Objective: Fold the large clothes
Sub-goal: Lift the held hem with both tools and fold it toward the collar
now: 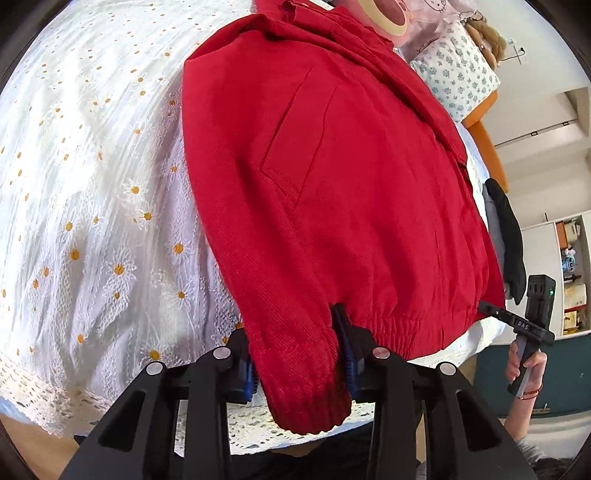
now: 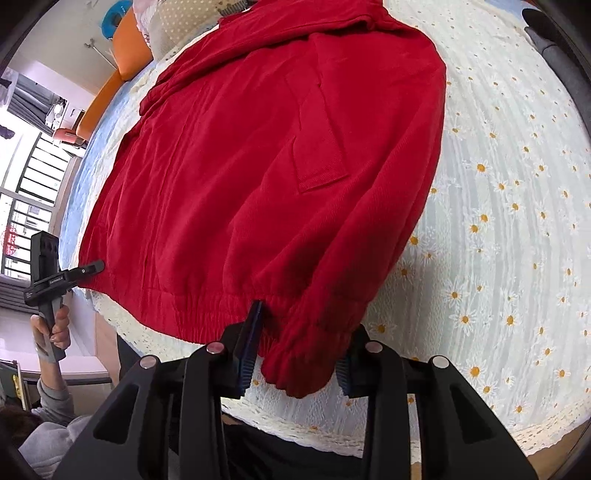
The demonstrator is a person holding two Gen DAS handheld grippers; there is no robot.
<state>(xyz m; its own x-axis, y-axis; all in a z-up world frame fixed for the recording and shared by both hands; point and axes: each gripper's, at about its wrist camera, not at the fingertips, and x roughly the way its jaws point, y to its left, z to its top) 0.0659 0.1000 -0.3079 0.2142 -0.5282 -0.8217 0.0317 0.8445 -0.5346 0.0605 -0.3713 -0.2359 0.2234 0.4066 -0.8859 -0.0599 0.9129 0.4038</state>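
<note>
A red jacket (image 1: pixel 332 177) lies spread on a bed with a white daisy cover (image 1: pixel 92 184); it also shows in the right wrist view (image 2: pixel 258 166). Its sleeves are folded in along the sides, cuffs at the near hem. My left gripper (image 1: pixel 299 354) stands open with its jaws on either side of the left sleeve cuff (image 1: pixel 306 398). My right gripper (image 2: pixel 299 350) stands open around the right sleeve cuff (image 2: pixel 303 365). Each gripper shows in the other's view, at the hem corners (image 1: pixel 517 321) (image 2: pixel 74 273).
Pillows (image 1: pixel 458 70) and a pink plush (image 1: pixel 391 18) lie at the bed's head. A dark item (image 1: pixel 506 236) lies at the bed's right edge. An orange headboard (image 2: pixel 122 70) and a window (image 2: pixel 26 206) are to the left.
</note>
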